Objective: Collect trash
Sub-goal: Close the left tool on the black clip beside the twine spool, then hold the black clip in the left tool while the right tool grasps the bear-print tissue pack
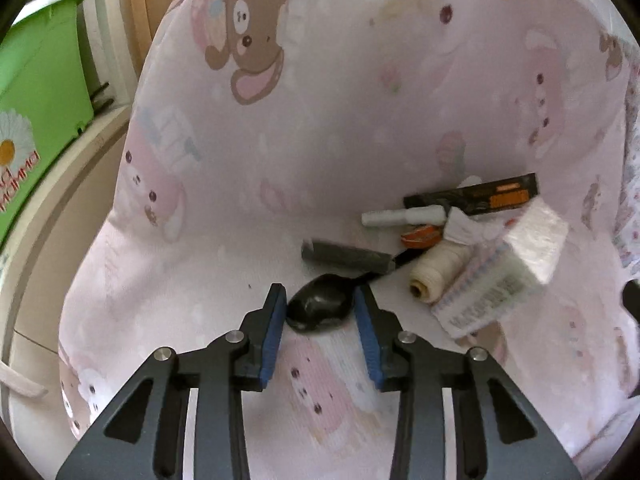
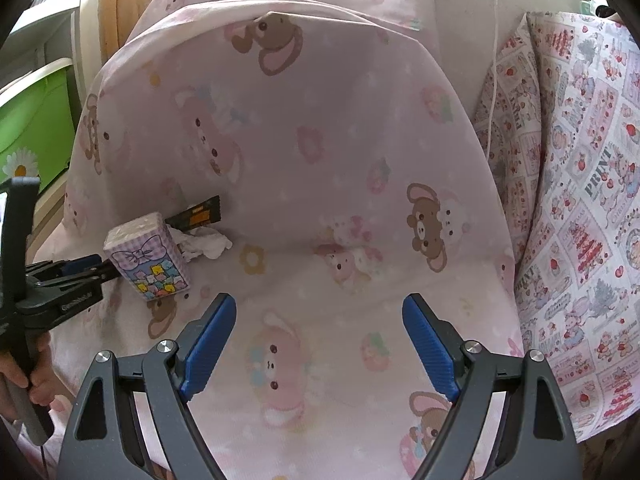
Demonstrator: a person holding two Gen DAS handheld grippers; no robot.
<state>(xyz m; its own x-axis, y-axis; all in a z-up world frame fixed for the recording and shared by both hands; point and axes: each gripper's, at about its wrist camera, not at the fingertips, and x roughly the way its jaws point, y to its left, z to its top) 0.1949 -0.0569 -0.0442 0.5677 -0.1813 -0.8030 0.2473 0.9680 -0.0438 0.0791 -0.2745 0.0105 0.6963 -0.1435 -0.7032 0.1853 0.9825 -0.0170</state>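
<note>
L gripper [image 1: 320, 300] is low over the pink bear-print sheet [image 1: 320, 140], fingers straddling the bowl of a black plastic spoon [image 1: 320, 308]. Pads sit right at both sides of the bowl; left pad looks in contact, right one touching or a hair off, can't confirm a firm clamp yet. Gripping at the bowl makes sense: widest part, and the handle runs off under the grey wrapper [image 1: 346, 258], so no room there.

Rest of the trash is bunched just right of the spoon: white tube [image 1: 400, 216], orange bit [image 1: 420, 237], black/orange sachet [image 1: 480, 196], crumpled tissue [image 1: 466, 226], thread spool [image 1: 434, 272], tissue pack [image 1: 500, 276]. Tight cluster, so outermost item first, prob to avoid dragging neighbours.

R gripper [image 2: 319, 340] has jaws wide apart, nothing between them, parked over bare sheet, well clear of the pile, beside the patterned pillow [image 2: 580, 180]. Looks like standby.

Green bin [image 1: 36, 92] is off the bed edge on the left, likely drop target.

Risk: spoon bowl is curved + slick, may squirt out on soft bedding.
</note>
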